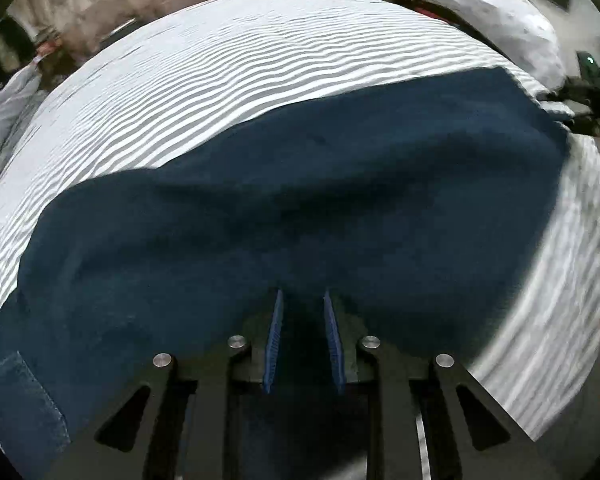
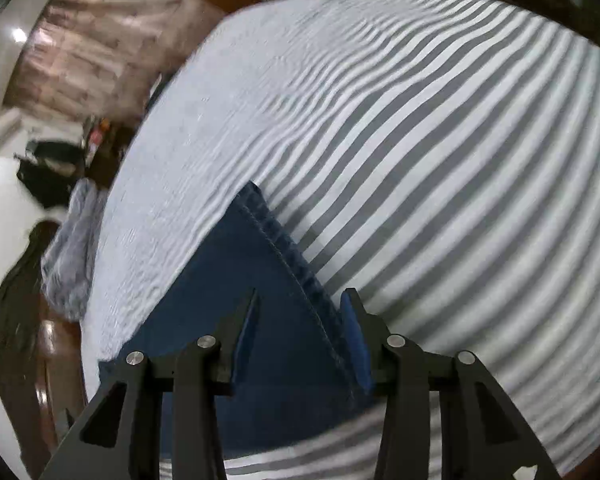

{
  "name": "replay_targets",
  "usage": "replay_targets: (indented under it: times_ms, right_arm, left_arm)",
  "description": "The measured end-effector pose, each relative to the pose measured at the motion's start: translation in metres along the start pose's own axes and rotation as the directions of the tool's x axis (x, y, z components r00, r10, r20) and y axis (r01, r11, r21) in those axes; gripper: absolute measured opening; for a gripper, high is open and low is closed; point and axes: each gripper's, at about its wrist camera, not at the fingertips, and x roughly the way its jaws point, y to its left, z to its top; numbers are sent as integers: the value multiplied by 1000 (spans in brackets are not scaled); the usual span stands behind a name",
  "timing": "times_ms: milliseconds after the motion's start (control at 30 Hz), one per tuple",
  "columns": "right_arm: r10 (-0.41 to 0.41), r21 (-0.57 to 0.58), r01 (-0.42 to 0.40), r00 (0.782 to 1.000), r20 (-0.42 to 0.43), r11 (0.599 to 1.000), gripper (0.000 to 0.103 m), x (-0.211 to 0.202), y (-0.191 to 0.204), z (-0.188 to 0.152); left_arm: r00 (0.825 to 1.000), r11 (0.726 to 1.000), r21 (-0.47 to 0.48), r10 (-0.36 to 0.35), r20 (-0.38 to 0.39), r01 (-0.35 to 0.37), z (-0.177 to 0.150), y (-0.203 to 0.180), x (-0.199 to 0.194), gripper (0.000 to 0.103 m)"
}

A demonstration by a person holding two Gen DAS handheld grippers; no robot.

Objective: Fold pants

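Dark blue pants [image 1: 300, 200] lie spread across a grey-and-white striped bed sheet [image 1: 220, 80]. In the left wrist view my left gripper [image 1: 302, 294] sits low over the near part of the pants, its blue-padded fingers a narrow gap apart with dark cloth between them; I cannot tell whether it grips. In the right wrist view my right gripper [image 2: 300, 296] is open over one end of the pants [image 2: 236, 280]. The stitched hem [image 2: 284, 248] runs between its fingers. The striped sheet [image 2: 440, 160] lies beyond.
A white pillow or duvet [image 1: 500, 12] lies at the far right of the bed. A grey garment [image 2: 72, 252] hangs at the bed's left edge, above a brown wooden floor [image 2: 48, 360]. Dark clutter [image 2: 48, 164] sits on the floor further off.
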Motion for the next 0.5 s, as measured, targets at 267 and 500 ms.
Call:
replay_targets:
  times_ms: [267,500]
  right_arm:
    - [143,-39,-146,987,-68,989,38,6,-29,-5]
    - [323,4,-324,944,-72,946,39,1,-52,-30]
  left_arm:
    - [998,999,36,-5,65,2,23,-20,-24,23]
    - [994,990,116,-82,72,74,57,-73,-15,25]
